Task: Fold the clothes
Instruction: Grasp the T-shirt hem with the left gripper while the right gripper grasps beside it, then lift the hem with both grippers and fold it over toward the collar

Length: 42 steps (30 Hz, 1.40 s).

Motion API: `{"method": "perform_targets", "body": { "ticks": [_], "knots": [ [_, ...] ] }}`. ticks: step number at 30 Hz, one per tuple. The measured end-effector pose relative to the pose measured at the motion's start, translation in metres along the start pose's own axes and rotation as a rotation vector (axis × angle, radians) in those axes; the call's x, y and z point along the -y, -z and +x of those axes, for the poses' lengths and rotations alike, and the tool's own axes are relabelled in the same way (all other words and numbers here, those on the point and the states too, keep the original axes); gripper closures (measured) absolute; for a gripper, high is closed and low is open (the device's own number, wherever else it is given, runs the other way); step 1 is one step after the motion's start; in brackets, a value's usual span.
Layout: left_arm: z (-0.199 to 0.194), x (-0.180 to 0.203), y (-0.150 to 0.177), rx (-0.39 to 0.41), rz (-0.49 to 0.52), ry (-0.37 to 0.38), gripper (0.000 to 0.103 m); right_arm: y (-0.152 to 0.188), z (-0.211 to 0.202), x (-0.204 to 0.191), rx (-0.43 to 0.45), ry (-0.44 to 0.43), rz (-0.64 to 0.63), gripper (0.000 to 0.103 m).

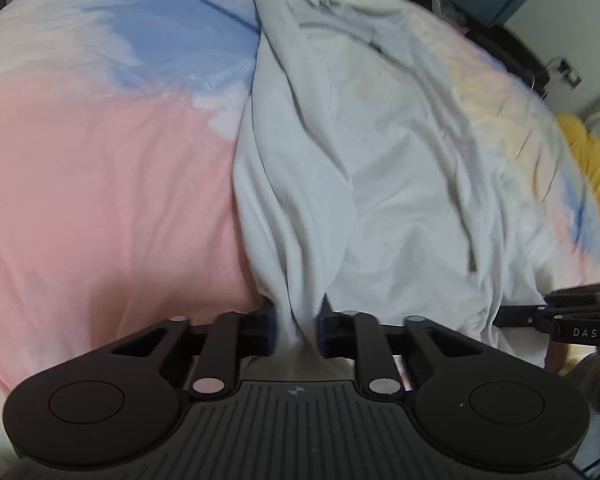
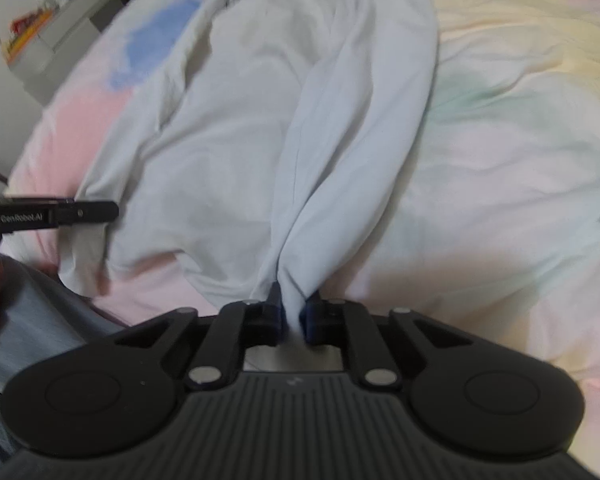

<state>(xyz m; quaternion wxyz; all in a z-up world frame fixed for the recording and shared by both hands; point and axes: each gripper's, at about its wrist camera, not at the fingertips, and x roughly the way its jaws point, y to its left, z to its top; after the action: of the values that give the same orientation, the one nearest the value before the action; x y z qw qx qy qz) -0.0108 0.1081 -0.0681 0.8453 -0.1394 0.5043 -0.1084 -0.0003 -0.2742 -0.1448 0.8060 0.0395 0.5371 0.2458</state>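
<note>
Soft, even indoor light with faint shadows; both views are blurred throughout, and fisheye distortion bends the bed (image 1: pixel 100 200) edges.

Each wrist view looks low and close along its tongs over the bed (image 1: pixel 100 200); both share the pale garment (image 2: pixel 260 140).

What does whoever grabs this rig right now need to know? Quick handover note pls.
Left gripper: shut on the near hem of the pale garment, at its left corner.
Right gripper: shut on the same hem, at the right corner.
The garment lies lengthwise on the pastel bedspread, collar end far from you, fabric bunched into ridges running up from each pinch.
Done: both near corners gripped. No fold visible yet.
Left: probably carry the hem up toward the collar end, lay it flat, then finish the folds. Keep both grips even; the images are motion-blurred.
</note>
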Motion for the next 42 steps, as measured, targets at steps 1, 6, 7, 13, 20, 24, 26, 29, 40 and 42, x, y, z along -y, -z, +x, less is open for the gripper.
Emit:
{"method": "perform_targets", "body": {
  "ticks": [1, 6, 7, 13, 20, 24, 26, 29, 40, 42],
  "knots": [
    [-0.014, -0.002, 0.001, 0.025, -0.016, 0.028, 0.089, 0.001, -0.011, 0.002, 0.031, -0.028, 0.018, 0.094],
    [-0.081, -0.015, 0.004, 0.152, -0.095, 0.166, 0.093, 0.009, -0.076, 0.013, 0.198, -0.135, 0.092, 0.095],
    [-0.095, -0.017, 0.004, 0.178, -0.111, 0.194, 0.096, 0.011, -0.089, 0.015, 0.229, -0.152, 0.102, 0.095],
    [-0.183, -0.013, 0.019, 0.297, -0.096, 0.329, 0.096, 0.033, -0.161, 0.004, 0.356, -0.250, 0.096, 0.095],
    [-0.226, 0.001, 0.081, 0.313, -0.085, 0.465, 0.096, 0.098, -0.210, -0.011, 0.416, -0.350, 0.092, 0.095],
    [-0.221, -0.004, 0.098, 0.306, -0.129, 0.493, 0.096, 0.131, -0.200, 0.002, 0.422, -0.382, 0.196, 0.095],
    [-0.211, -0.007, 0.082, 0.301, -0.153, 0.513, 0.096, 0.127, -0.189, 0.011, 0.440, -0.416, 0.262, 0.095],
    [-0.195, -0.004, 0.046, 0.343, -0.146, 0.478, 0.096, 0.098, -0.178, 0.024, 0.483, -0.433, 0.359, 0.095],
    [-0.046, -0.015, -0.108, 0.435, -0.208, 0.334, 0.096, -0.078, -0.051, 0.105, 0.541, -0.371, 0.688, 0.093],
    [-0.004, -0.028, -0.126, 0.380, -0.288, 0.322, 0.096, -0.096, -0.015, 0.124, 0.505, -0.338, 0.735, 0.093]
  ]
}}
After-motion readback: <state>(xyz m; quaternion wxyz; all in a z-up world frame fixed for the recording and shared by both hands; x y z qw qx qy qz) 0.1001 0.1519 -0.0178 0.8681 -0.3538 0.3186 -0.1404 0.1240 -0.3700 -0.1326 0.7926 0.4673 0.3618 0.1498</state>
